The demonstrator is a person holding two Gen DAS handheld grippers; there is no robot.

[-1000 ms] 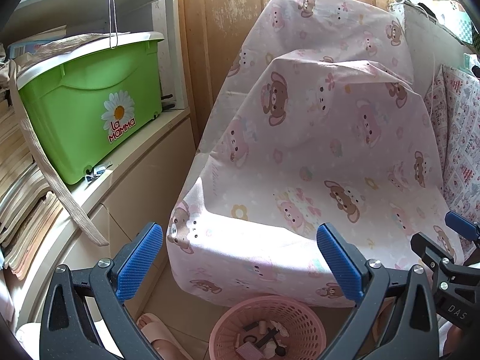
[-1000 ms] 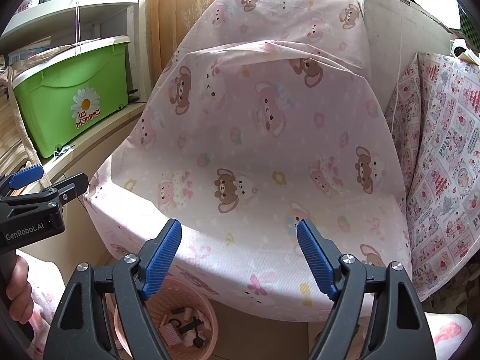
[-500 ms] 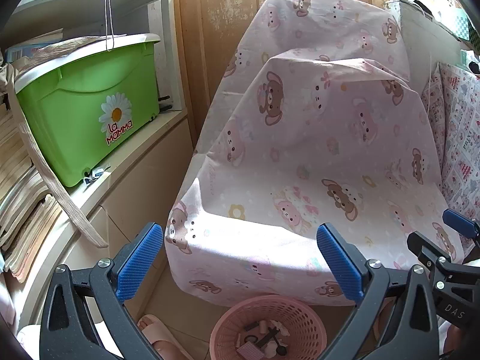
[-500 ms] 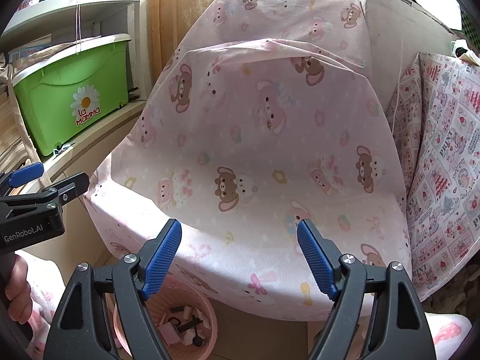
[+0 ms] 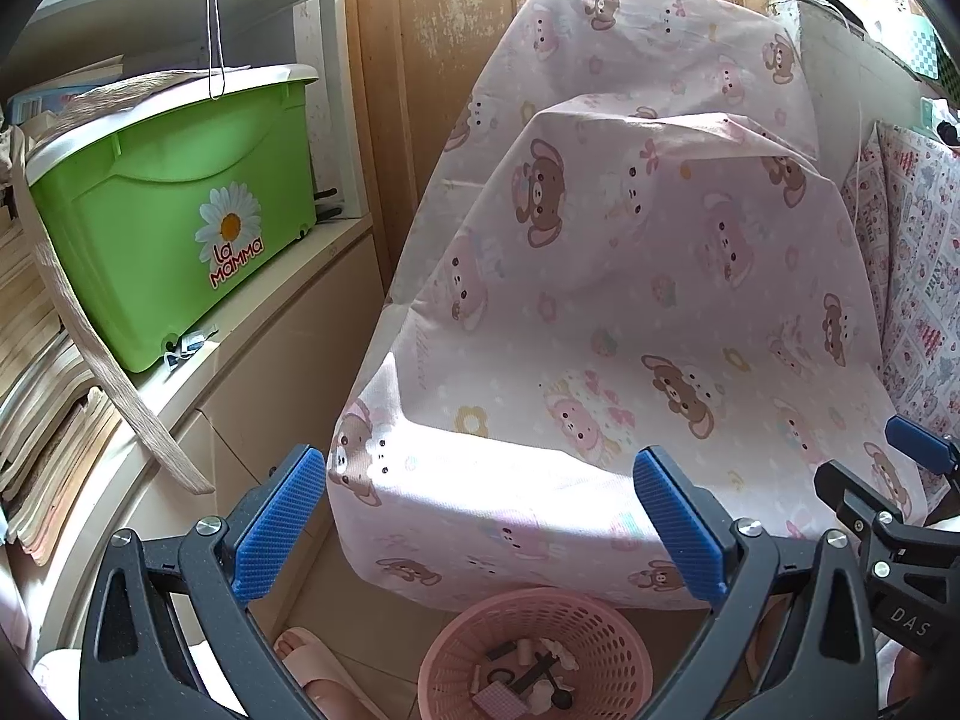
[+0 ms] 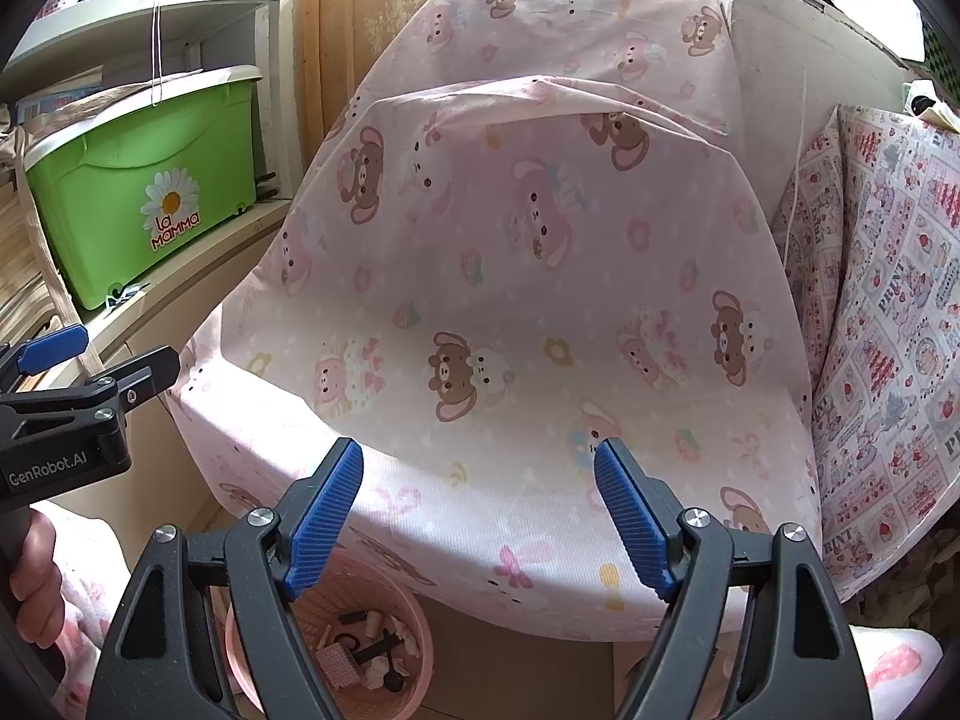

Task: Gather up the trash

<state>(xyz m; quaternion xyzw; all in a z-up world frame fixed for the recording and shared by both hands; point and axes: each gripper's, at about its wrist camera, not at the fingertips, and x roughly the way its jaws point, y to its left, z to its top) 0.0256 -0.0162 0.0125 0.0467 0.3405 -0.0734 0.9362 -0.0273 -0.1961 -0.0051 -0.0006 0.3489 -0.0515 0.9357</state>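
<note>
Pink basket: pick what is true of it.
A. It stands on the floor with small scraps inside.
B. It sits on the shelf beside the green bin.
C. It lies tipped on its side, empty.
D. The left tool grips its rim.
A: the basket stands upright on the floor below the sheet, scraps inside.

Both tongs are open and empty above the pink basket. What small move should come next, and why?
Probably lift and turn both tongs to search elsewhere. The left tongs and right tongs hold nothing, the round pink plastic basket already holds small scraps, and no loose trash shows on the pink bear-print cloth cover or the floor in view.
</note>
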